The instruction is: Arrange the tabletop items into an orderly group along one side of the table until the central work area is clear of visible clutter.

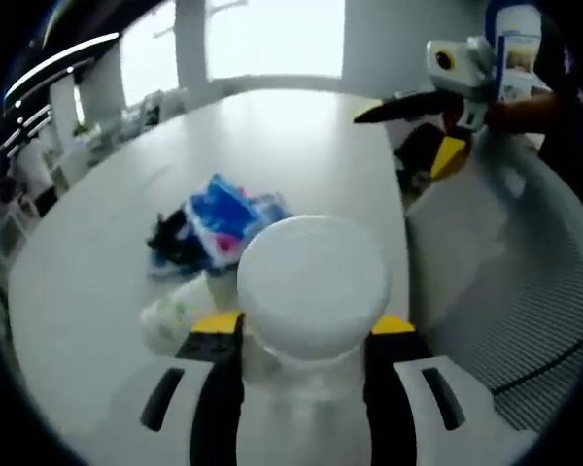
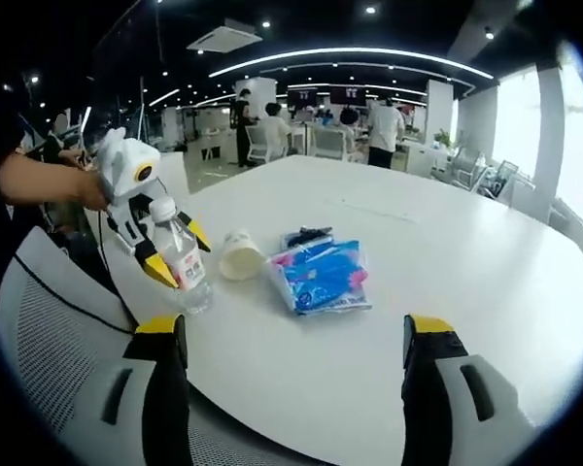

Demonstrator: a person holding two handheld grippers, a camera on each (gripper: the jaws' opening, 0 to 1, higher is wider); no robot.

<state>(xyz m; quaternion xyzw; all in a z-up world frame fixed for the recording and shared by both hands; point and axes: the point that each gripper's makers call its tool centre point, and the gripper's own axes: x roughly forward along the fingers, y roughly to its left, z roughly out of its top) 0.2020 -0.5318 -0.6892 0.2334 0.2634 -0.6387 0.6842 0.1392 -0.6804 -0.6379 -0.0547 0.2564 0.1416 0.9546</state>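
My left gripper (image 1: 306, 325) is shut on a clear plastic bottle with a white cap (image 1: 311, 282). In the right gripper view the left gripper (image 2: 180, 252) clamps the bottle (image 2: 191, 288) near the table's near edge, base at the tabletop. A blue packet (image 1: 228, 218) (image 2: 321, 277) lies mid-table beside a small black item (image 1: 170, 243) (image 2: 306, 233). A paper cup (image 1: 175, 311) (image 2: 238, 254) lies on its side between the packet and the bottle. My right gripper (image 2: 291, 340) stands open over the table edge, holding nothing, and appears as the right gripper (image 1: 413, 131) from the other side.
The white table (image 2: 447, 243) is broad and bare beyond the items. A white mesh chair back (image 1: 525, 291) (image 2: 49, 340) stands against the near edge. Several people (image 2: 379, 131) and desks sit in the room behind; windows lie past the far edge.
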